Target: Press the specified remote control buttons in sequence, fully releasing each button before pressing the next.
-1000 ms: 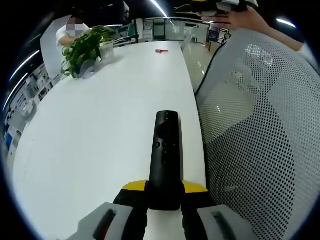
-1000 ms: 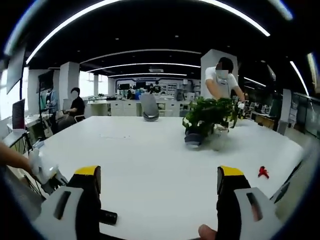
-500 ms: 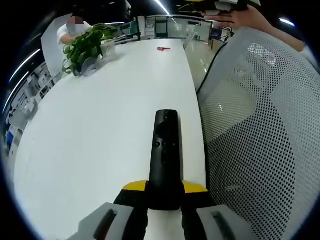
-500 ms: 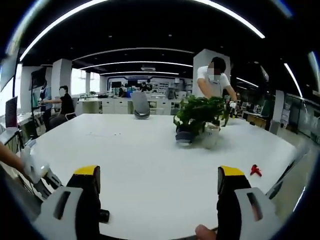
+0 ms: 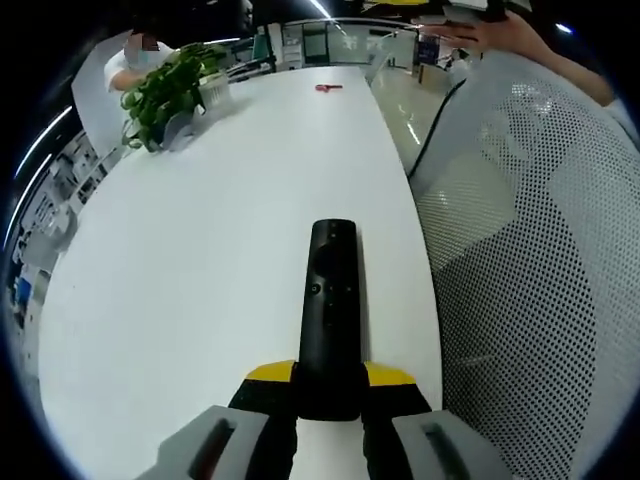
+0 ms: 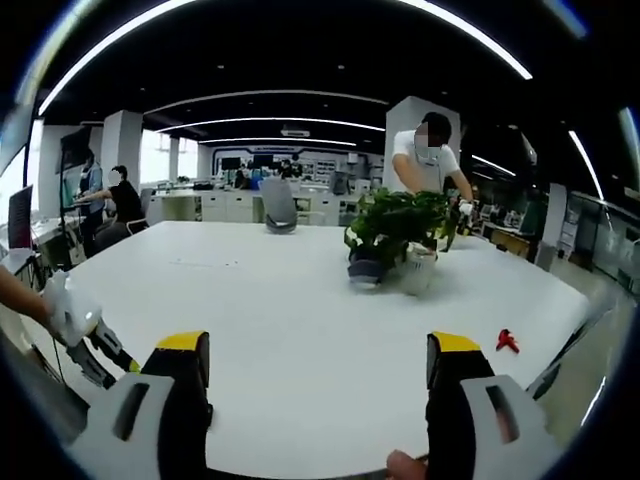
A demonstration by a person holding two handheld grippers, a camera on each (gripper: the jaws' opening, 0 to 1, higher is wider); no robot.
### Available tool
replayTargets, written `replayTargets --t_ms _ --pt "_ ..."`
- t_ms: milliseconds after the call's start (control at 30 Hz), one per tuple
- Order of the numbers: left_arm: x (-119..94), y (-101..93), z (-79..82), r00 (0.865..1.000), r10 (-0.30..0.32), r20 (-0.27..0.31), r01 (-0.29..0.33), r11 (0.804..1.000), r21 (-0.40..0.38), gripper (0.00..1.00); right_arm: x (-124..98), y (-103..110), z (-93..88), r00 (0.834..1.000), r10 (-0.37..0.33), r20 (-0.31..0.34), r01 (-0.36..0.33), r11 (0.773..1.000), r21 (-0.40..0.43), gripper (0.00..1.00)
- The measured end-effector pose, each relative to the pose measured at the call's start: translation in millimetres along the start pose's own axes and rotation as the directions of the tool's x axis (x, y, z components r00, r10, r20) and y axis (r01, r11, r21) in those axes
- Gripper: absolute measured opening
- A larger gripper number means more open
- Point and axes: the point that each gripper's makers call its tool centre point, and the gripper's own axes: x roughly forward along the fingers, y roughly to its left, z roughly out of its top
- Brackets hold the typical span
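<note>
My left gripper (image 5: pixel 329 400) clamps its jaws on the slim black remote control (image 5: pixel 331 310), buttons up above the white tabletop (image 5: pixel 200 250), while my right gripper (image 6: pixel 312 400) waits wide, probably to press

No legible text, labels or numbers anywhere.

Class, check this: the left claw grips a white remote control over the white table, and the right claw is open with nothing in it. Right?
Not quite: the remote control is black, as the left gripper view shows. The left claw does grip it over the white table, and the right claw is open with nothing in it.
</note>
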Motion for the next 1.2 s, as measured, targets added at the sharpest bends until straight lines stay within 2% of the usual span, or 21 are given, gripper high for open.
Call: replayTargets --t_ms 467,900,1200 --pt "-9 50.6 4.2 0.998 0.055 -0.025 -0.054 0.998 0.045 0.22 2 2 -4.8 1.000 0.011 -0.028 -0.011 1.000 -0.007 0.89" --pt "-16 99.3 14.4 0.994 0.106 -0.029 -0.104 0.992 0.074 0.22 4 2 -9.6 0.998 0.010 -0.055 -0.011 1.000 -0.021 0.86" --pt "-26 142.1 15.8 0.988 0.152 -0.039 -0.148 0.986 0.081 0.22 5 5 -12.8 0.997 0.020 -0.073 -0.022 0.999 -0.028 0.84"
